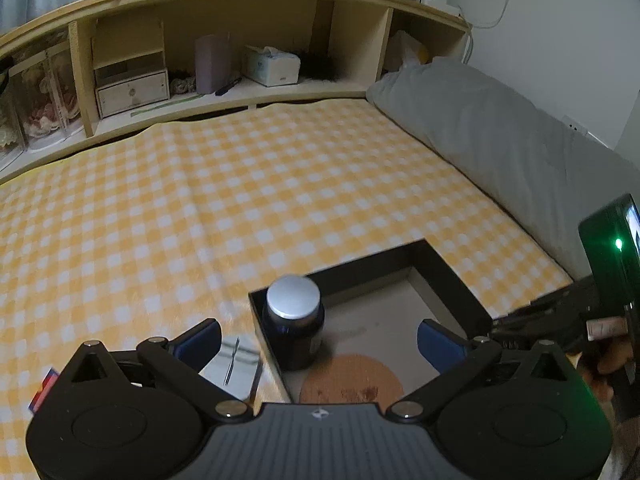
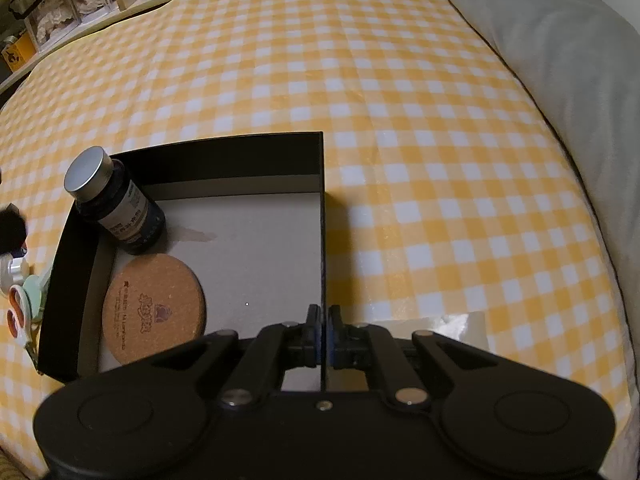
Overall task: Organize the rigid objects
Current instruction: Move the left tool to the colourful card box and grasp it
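A shallow black box (image 1: 448, 276) with a grey floor lies on the yellow checked cloth. In its far left corner a dark bottle (image 1: 296, 332) with a silver cap stands upright, and a round cork coaster (image 1: 352, 380) lies flat beside it. My left gripper (image 1: 318, 342) hangs wide open just above and behind the bottle, its blue pads (image 1: 200, 340) well apart from it. In the right wrist view the bottle (image 2: 120, 208), coaster (image 2: 154, 314) and box (image 2: 200, 156) show again. My right gripper (image 2: 323, 338) is shut on the box's right wall.
A small white case (image 1: 236, 364) with a thin metal tool lies left of the box. Scissors (image 2: 18, 312) with orange and green handles lie further left. A grey pillow (image 1: 500, 128) runs along the right side. A wooden shelf unit (image 1: 224, 72) stands at the back.
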### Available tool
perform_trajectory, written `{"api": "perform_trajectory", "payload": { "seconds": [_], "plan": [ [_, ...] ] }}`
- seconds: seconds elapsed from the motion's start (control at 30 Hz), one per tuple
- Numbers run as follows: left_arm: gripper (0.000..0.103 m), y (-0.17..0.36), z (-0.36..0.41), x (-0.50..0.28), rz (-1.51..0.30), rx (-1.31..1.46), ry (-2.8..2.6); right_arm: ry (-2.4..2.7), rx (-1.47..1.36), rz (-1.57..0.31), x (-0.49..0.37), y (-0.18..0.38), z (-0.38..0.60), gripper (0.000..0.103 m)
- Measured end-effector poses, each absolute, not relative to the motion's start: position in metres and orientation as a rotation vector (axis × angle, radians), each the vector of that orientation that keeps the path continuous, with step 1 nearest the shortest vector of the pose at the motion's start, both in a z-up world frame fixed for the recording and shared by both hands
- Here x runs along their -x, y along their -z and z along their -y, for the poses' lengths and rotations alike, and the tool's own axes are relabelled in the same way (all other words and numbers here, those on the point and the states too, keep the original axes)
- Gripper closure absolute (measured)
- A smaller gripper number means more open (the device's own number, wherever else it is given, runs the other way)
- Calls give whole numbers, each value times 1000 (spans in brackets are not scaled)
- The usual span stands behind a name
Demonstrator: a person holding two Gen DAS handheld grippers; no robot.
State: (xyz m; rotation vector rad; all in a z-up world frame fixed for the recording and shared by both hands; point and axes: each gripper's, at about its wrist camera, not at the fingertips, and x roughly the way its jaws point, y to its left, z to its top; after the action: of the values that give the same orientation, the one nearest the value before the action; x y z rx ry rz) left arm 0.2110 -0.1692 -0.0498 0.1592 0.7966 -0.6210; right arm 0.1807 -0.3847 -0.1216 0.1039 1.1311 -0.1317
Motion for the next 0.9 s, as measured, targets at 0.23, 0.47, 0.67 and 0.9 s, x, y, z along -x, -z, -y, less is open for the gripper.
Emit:
{"api": "perform_trajectory", "payload": {
  "seconds": [0.23,0.47,0.67,0.9],
  "plan": [
    [0,49,157,-194,-824,-163,603,135,-99,-1119,-171,115,385,99],
    [0,54,132,-184,-790,-170,628,136,-97,-1120,-171,114,386,99],
    [0,73,95,-199,-845,-176,565,136,-98,-1121,-172,115,384,99],
    [0,93,33,-248,-898,-30,372,137,-98,-1122,-171,113,382,99]
  ]
}}
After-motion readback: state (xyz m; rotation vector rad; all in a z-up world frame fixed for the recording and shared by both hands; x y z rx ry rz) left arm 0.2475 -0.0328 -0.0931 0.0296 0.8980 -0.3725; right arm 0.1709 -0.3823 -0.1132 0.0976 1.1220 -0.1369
